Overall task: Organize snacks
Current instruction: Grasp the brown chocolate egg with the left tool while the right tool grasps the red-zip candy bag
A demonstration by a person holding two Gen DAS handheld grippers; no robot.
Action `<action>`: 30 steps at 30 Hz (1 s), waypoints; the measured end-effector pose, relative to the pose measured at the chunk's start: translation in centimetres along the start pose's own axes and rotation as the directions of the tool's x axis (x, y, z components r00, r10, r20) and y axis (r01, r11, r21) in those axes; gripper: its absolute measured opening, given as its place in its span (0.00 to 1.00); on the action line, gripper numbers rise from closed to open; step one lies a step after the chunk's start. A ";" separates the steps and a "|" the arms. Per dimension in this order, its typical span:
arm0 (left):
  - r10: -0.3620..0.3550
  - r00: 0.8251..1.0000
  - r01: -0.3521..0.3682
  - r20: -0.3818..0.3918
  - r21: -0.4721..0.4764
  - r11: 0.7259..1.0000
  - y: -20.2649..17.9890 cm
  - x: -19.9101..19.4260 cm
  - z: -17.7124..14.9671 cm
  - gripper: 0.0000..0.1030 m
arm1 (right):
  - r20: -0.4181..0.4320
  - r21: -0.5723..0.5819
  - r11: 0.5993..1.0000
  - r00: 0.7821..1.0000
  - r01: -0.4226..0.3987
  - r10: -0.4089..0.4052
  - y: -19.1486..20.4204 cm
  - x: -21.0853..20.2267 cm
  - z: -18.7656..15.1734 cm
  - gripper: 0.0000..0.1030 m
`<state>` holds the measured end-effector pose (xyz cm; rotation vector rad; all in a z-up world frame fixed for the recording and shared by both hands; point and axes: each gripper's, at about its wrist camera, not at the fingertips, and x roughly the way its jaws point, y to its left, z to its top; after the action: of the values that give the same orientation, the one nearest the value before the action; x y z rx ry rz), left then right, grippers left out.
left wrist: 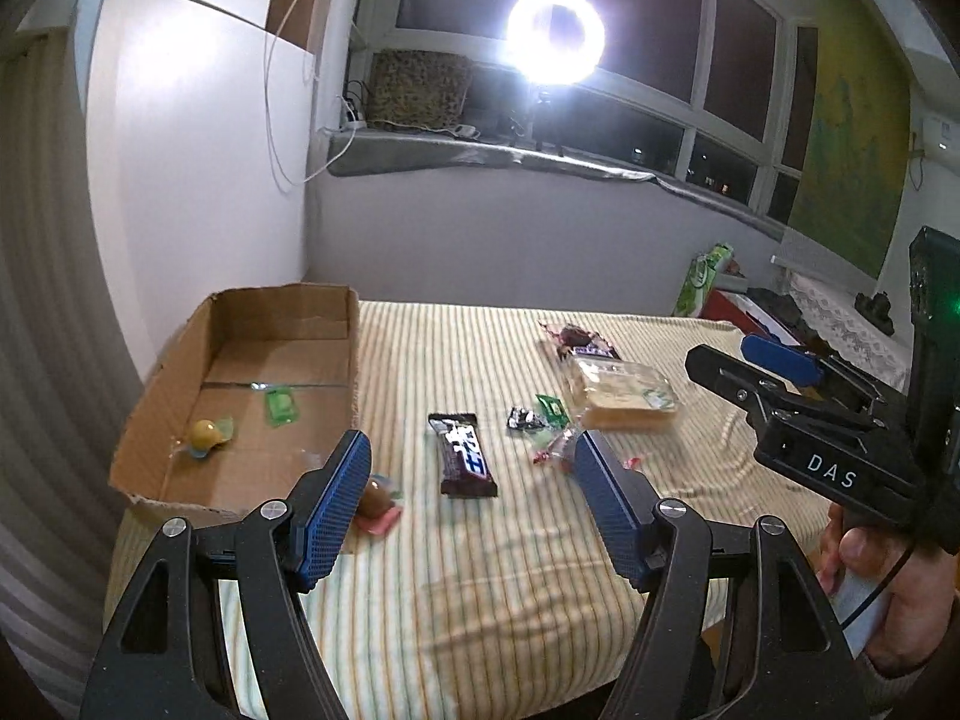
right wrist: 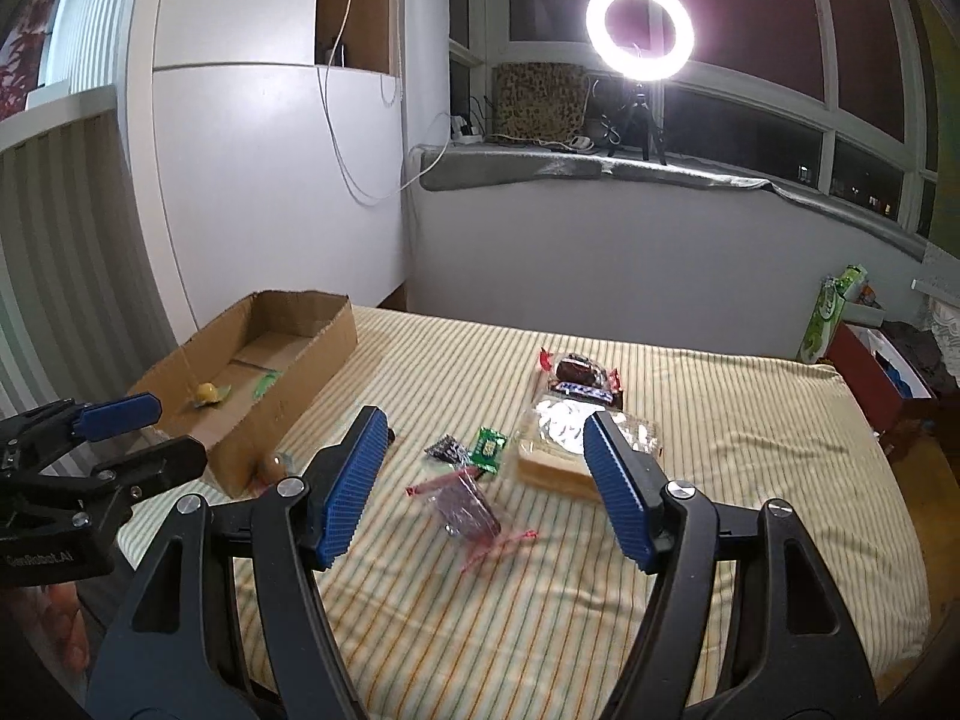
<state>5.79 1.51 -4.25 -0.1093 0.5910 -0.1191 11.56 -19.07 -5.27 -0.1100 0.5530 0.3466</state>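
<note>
On the striped bedspread (left wrist: 480, 588) lies a dark chocolate bar (left wrist: 465, 462), seen between the fingers of my open left gripper (left wrist: 474, 498), which hovers short of it. A cardboard box (left wrist: 180, 480) at the left holds a yellow jelly cup (left wrist: 204, 435) and a green candy (left wrist: 281, 405). A brown jelly cup (left wrist: 378, 501) sits just outside it. My right gripper (right wrist: 486, 492) is open and empty above a clear red-ended wrapper (right wrist: 465, 507). Beyond it are a green packet (right wrist: 489, 447), a black packet (right wrist: 447, 450), a bread pack (right wrist: 558, 462) and a dark cake pack (right wrist: 579, 375).
A bright ring light (right wrist: 639, 30) stands on the windowsill behind the bed. White walls close the left side behind the box. Past the bed's right edge are a green bag (right wrist: 831, 312) and a red box (right wrist: 870, 372). A hand (left wrist: 864, 564) holds the right gripper's handle.
</note>
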 end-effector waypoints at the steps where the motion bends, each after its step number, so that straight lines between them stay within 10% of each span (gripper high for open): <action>1: -0.004 1.000 0.004 -0.006 0.000 1.000 0.0 0.3 -0.2 0.68 | -0.005 -0.004 1.000 1.000 -0.001 0.001 0.0 0.2 -0.3 0.68; 16: -0.071 0.977 0.046 -0.202 -0.127 0.991 1.4 7.2 -7.0 0.68 | -0.259 -0.146 0.989 0.965 0.014 -0.052 -0.1 8.5 -8.9 0.68; 30: 0.027 0.984 -0.072 -0.174 -0.256 0.964 4.8 8.0 -6.0 0.68 | -0.330 -0.180 0.981 0.944 -0.074 0.010 0.6 12.7 -6.6 0.68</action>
<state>9.43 4.72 -14.29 -0.3436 0.7776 -0.0002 18.21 -16.09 -17.65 -0.3462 0.8533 0.4265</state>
